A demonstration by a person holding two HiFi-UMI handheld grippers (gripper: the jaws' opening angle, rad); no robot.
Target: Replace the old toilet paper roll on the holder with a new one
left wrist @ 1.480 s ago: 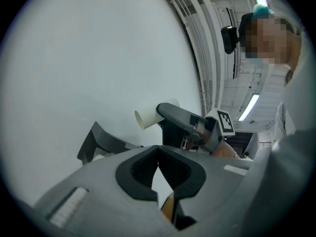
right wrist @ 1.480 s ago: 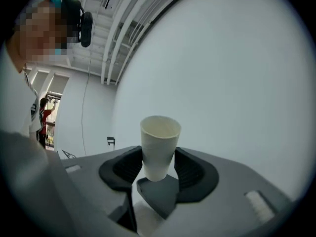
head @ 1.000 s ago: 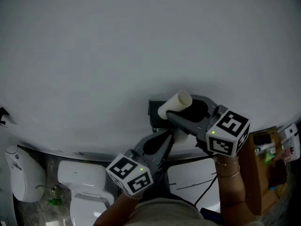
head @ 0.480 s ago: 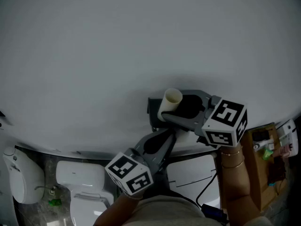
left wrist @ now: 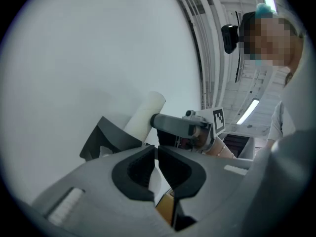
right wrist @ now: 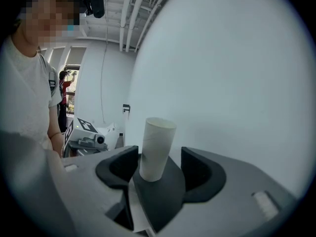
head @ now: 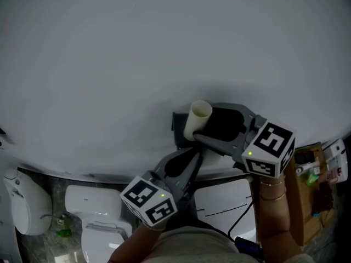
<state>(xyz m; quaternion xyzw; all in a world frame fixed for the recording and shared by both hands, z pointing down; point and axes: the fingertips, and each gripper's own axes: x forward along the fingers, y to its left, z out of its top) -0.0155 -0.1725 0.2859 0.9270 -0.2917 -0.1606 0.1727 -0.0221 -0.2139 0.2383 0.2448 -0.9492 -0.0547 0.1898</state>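
Observation:
An empty cardboard tube (head: 197,119) stands tilted on the black holder (head: 180,130) on the grey wall. My right gripper (head: 211,124) reaches in from the right with its jaws on either side of the tube. They have just been opening, and the pads stand clear of the tube (right wrist: 156,147), which rests on the holder (right wrist: 158,191). My left gripper (head: 196,156) points up at the holder's underside and is shut. In the left gripper view the tube (left wrist: 145,115) leans above the holder (left wrist: 106,137). A thin white strip shows behind the left gripper (left wrist: 156,149); I cannot tell whether it is pinched.
The plain grey wall (head: 164,48) fills the view ahead. Below stand a white toilet (head: 96,212), a white container (head: 24,204) at the far left, and a brown cardboard box (head: 310,196) at the right. A black cable (head: 238,223) hangs beside my right forearm.
The tube has swung from pointing up-right to standing more upright on the holder. The right gripper's jaws have spread wider and no longer press on it. The left gripper has stayed put.

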